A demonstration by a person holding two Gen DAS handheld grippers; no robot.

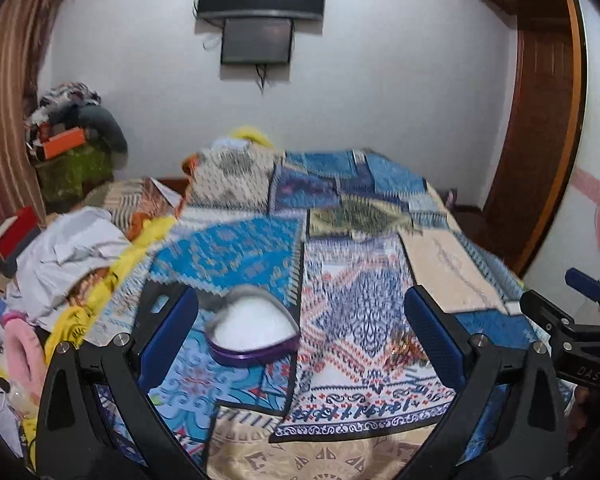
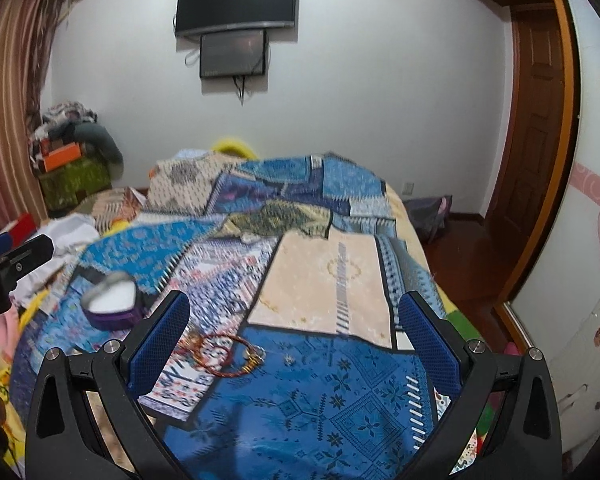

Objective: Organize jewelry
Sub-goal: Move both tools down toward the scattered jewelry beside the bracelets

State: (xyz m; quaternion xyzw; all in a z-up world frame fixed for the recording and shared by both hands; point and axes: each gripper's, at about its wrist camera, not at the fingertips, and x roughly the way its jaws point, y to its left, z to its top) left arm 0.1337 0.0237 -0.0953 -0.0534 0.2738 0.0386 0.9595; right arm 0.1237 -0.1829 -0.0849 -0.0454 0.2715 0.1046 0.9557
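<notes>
both grippers, left gripper point(image 1: 300, 320) and right gripper point(image 2: 294, 322), hang spread and empty; lower the right onto the red bracelets point(image 2: 224, 354), pinch one strand, then carry it to the heart-shaped box point(image 2: 110, 306).

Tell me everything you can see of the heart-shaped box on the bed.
The heart-shaped box is open, with no lid seen on it. It has a purple side wall, a greyish rim and a white lining that looks soft; blur hides whether anything lies inside. It sits flat on the patterned bedspread, left of the bangles. The left hand-held gripper is open above it, not touching.
</notes>
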